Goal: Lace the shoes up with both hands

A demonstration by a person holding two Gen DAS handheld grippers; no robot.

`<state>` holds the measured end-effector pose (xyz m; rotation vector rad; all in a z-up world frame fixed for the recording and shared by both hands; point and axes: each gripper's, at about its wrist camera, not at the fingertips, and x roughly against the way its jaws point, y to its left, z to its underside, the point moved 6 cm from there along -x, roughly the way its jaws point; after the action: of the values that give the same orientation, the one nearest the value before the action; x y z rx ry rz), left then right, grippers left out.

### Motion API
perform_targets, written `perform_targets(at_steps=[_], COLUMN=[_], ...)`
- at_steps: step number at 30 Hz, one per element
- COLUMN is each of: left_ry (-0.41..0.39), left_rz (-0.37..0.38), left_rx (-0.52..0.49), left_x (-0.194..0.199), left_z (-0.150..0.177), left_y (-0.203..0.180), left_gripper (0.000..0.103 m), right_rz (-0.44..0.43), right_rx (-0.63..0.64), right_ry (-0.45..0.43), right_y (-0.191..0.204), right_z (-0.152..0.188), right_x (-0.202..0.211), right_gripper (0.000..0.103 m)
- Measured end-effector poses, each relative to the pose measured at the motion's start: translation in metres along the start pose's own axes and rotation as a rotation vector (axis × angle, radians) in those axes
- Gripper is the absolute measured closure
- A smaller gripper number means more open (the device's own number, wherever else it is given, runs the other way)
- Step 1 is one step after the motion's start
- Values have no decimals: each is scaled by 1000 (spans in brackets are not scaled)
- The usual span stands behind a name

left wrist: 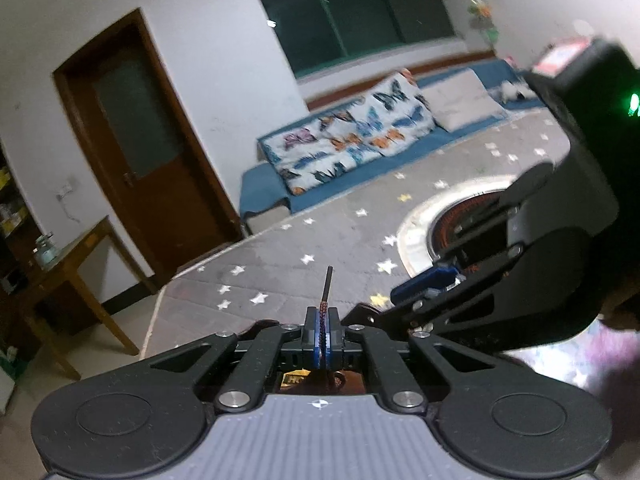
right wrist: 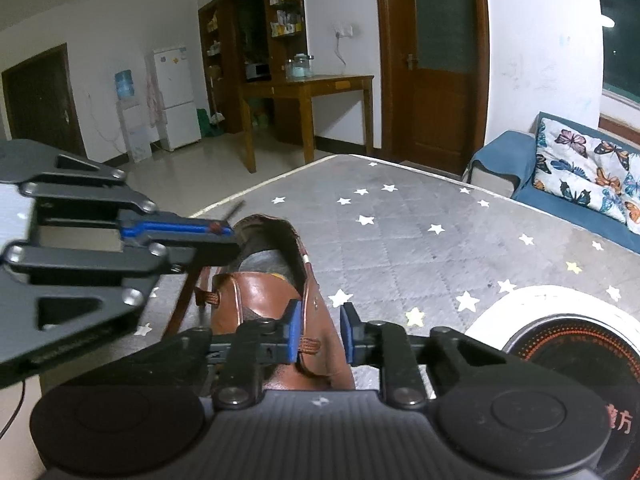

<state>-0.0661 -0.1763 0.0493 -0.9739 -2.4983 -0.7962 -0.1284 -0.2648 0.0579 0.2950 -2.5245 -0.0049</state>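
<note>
A brown leather shoe (right wrist: pixel 276 292) stands on the grey star-patterned table cover (right wrist: pixel 400 232), its opening facing away from me. My left gripper (left wrist: pixel 322 334) is shut on a braided brown lace (left wrist: pixel 323 312); the dark lace tip (left wrist: pixel 329 280) sticks up past the pads. In the right wrist view the left gripper (right wrist: pixel 218 230) holds the lace above the shoe's left side. My right gripper (right wrist: pixel 319 334) is open, its blue pads on either side of the shoe's right flap, with a lace loop (right wrist: pixel 310 346) between them. The right gripper (left wrist: pixel 424 282) also shows in the left wrist view.
A round induction cooker (right wrist: pixel 572 356) with a white rim is set in the table at the right. A blue sofa (right wrist: pixel 508 160) with butterfly cushions stands beyond the table. A wooden side table (right wrist: pixel 308 84) and a brown door (right wrist: pixel 436 56) stand further back.
</note>
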Motion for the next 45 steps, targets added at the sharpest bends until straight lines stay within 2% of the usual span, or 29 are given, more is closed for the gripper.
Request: perform_targets(at_steps=[13, 22, 30, 39, 45], left_ry=[72, 141, 170, 214, 213], left_rz=[65, 118, 146, 140, 147], left_rx=[-178, -349, -351, -371, -401], left_x=[-28, -43, -51, -60, -61], left_z=[5, 9, 12, 8, 8], left_y=[-21, -40, -37, -35, -35], left_gripper=[99, 99, 99, 98, 98], right_rz=[-18, -17, -24, -25, -27], right_rx=[-40, -61, -71, -74, -73], right_ry=[-16, -27, -30, -34, -37], right_y=[-12, -21, -25, -25, -24], right_z=[3, 5, 7, 7, 8], right_x=[5, 7, 7, 7, 8], right_gripper=[85, 85, 84, 84, 84])
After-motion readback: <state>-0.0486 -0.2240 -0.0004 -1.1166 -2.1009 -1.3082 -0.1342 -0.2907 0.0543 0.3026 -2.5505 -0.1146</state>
